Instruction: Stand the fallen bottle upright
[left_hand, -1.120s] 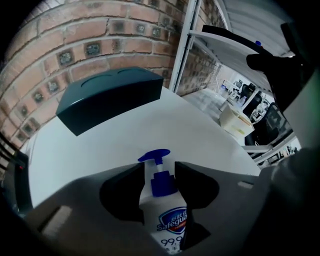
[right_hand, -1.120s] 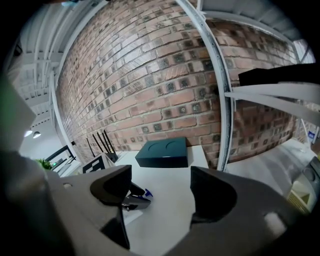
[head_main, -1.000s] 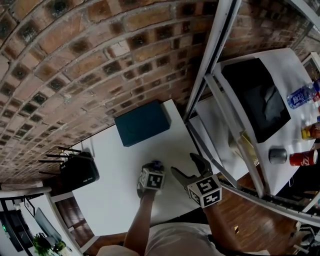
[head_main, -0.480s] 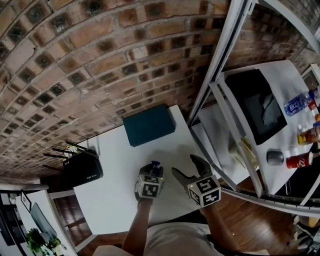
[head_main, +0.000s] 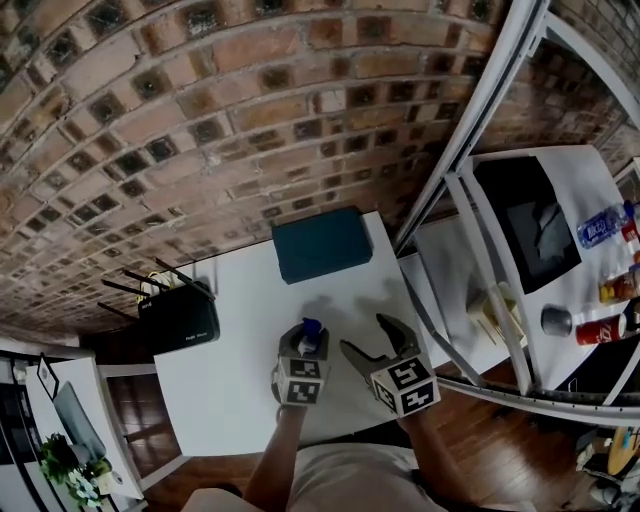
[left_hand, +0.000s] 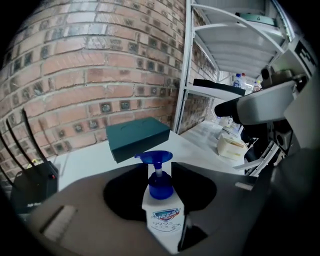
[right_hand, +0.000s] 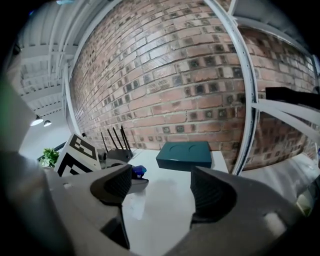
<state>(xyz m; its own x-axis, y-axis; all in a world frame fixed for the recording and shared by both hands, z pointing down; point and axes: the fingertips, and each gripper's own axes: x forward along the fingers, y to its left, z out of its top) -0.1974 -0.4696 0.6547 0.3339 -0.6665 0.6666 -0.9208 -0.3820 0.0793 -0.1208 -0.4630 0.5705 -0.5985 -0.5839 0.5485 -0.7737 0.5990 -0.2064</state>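
Note:
A white soap bottle (left_hand: 162, 216) with a blue pump head (left_hand: 155, 158) stands pump-up between the jaws of my left gripper (left_hand: 162, 202), which is shut on its body. In the head view the left gripper (head_main: 303, 347) is over the front of the white table (head_main: 230, 340), with the blue pump (head_main: 309, 328) showing above its marker cube. I cannot tell whether the bottle's base touches the table. My right gripper (head_main: 366, 334) hovers just right of it, open and empty. In the right gripper view its jaws (right_hand: 162, 186) stand wide apart, with the blue pump (right_hand: 138, 171) at the left.
A dark teal box (head_main: 322, 244) lies at the table's back by the brick wall. A black router (head_main: 180, 322) with antennas sits at the left. A white metal rack (head_main: 470, 200) stands to the right, with bottles (head_main: 600, 225) and a red can (head_main: 600, 328) on its shelf.
My left gripper has risen and tipped the bottle up, so its pump now shows above the marker cube. The right gripper has shifted slightly beside it.

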